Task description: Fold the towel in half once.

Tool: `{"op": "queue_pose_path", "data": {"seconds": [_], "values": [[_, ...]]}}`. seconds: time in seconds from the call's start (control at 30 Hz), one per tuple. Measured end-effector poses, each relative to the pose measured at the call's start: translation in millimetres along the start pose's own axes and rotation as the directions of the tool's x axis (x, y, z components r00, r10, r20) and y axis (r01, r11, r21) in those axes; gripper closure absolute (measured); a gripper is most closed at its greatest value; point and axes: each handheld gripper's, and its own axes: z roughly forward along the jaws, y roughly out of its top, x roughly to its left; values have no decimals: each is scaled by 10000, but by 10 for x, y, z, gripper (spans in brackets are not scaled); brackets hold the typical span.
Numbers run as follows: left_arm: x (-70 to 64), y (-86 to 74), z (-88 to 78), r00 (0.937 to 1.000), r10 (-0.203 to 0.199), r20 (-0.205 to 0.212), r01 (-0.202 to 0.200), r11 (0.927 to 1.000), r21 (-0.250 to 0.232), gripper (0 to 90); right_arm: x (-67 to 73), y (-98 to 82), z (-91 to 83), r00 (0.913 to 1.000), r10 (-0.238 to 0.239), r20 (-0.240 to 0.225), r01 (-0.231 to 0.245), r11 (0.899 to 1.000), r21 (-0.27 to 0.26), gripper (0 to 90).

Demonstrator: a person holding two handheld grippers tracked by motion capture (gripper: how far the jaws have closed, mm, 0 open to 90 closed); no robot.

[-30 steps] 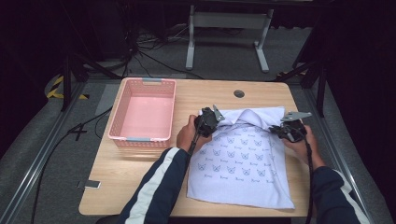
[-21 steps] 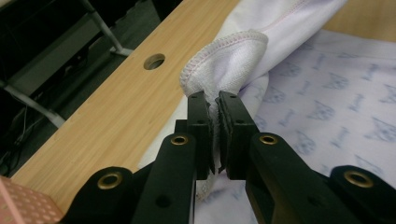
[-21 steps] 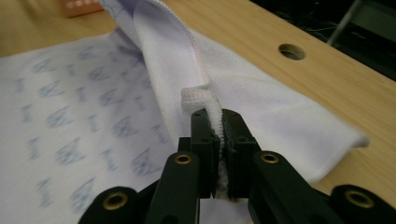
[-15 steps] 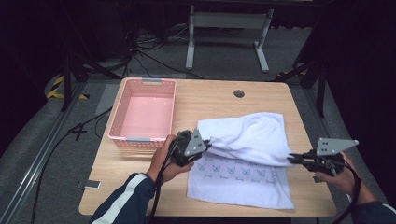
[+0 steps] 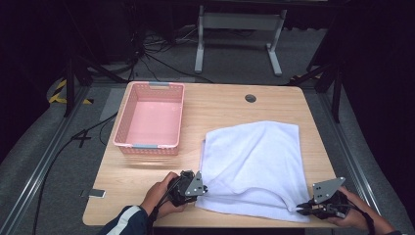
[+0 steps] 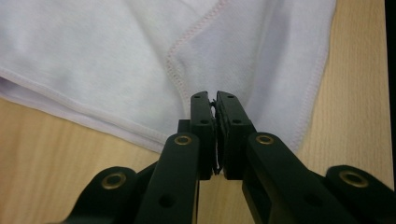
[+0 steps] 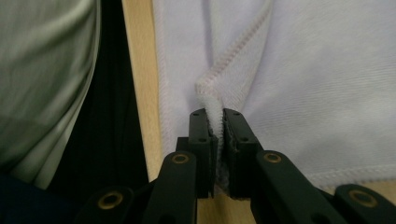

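With both the left gripper (image 5: 201,187) and right gripper (image 5: 299,209) fingers clamped on the white garment (image 5: 254,161) folded on the surface (image 5: 225,105), lower both corners evenly, aligning the near edges.

Soft matt cloth garment (image 5: 254,161) on smooth wooden table (image 5: 220,105).
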Motion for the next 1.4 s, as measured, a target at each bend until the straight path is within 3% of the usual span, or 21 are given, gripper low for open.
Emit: {"op": "queue_pose_path", "data": {"seconds": [0.17,0.23,0.27,0.3,0.4,0.6,0.63,0.67,0.73,0.77,0.83,0.87,0.9,0.97,1.03,1.13,1.2,1.23,1.27,1.37,1.4], "values": [[3,-9,27,10000,24,54,-24,9999,102,893,43,-2,-22,9995,-310,1,310,9995,70,760],[40,-14,-5,9995,-300,-45,298,9992,-263,735,51,-5,-38,9995,-305,64,305,9995,-31,765],[56,-5,-28,9964,-801,-294,788,9960,-420,735,51,-13,-63,9994,-343,99,345,9992,-225,781],[91,18,-62,9944,-1037,-195,1020,9920,-739,561,50,-30,-124,9994,-253,250,267,9979,-585,821],[89,75,-60,9935,-1005,-540,966,9927,-716,456,46,-40,-153,9989,-304,349,325,9975,-632,823],[215,139,177,9902,-1381,209,1386,9900,-244,451,44,-13,-199,9981,-609,72,613,9953,-756,817],[239,124,204,9850,-1696,323,1703,9852,-174,430,42,-19,-201,9979,-645,38,646,9960,-621,817],[278,96,206,9736,-2211,574,2237,9737,-441,419,44,-23,-195,9979,-651,2,650,9962,-577,818],[297,90,187,9701,-2366,537,2398,9688,-626,404,44,-30,-185,9976,-690,-88,684,9963,-526,818],[364,88,111,9589,-2772,600,2827,9511,-1242,384,57,-35,-160,9963,-826,-225,818,9960,-355,819],[403,125,83,9595,-2777,465,2815,9502,-1334,366,63,-30,-141,9961,-851,-237,845,9961,-248,819],[403,125,83,9595,-2777,465,2815,9502,-1334,365,63,-30,-141,9961,-851,-237,845,9961,-248,819],[410,152,94,9669,-2530,320,2550,9593,-1210,365,65,-28,-133,9957,-898,-226,893,9958,-189,819],[391,184,165,9694,-2395,549,2437,9655,-920,361,73,-21,-112,9960,-859,-238,857,9963,-73,818],[328,214,286,9827,-1810,396,1817,9832,-154,357,72,-29,-101,9961,-850,-217,849,9964,-44,818],[303,204,318,9800,-1861,705,1866,9824,-5,461,67,-42,-101,9964,-813,-256,812,9967,-38,818],[307,203,314,9810,-1764,810,1781,9839,-141,646,65,-46,-97,9961,-845,-253,845,9964,-2,818],[304,199,288,9840,-1586,814,1603,9870,-145,646,67,-48,-93,9963,-825,-242,826,9966,28,817],[302,193,268,9857,-1507,761,1524,9882,-179,777,65,-52,-88,9962,-833,-260,834,9965,25,817],[307,163,188,9835,-1622,798,1676,9837,-658,846,69,-53,-90,9964,-812,-251,813,9967,35,816],[286,158,127,9880,-1405,636,1457,9856,-855,852,69,-55,-94,9960,-864,-233,865,9963,20,816]]}}
